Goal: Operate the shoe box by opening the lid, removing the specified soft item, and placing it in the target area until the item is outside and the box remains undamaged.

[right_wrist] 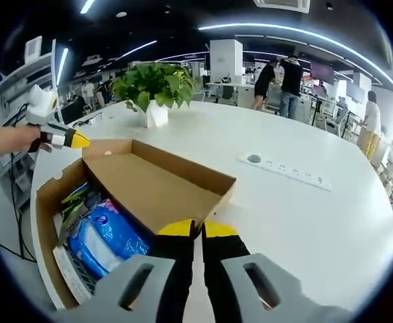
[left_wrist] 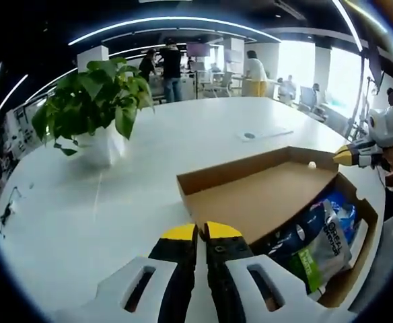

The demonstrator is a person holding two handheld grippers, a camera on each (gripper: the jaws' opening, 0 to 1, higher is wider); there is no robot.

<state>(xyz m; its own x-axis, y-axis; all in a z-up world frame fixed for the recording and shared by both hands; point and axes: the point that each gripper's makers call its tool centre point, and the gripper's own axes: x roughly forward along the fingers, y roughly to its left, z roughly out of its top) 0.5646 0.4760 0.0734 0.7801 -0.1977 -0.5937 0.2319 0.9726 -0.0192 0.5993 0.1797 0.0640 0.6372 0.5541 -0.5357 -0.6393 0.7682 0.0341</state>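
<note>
- The left gripper reached level over the white table, its yellow-tipped jaws pressed together on nothing, just short of the raised lid.
- The right gripper was likewise closed and empty at the lid's edge.
- The cardboard shoe box lay open, with a blue soft packet inside.
</note>
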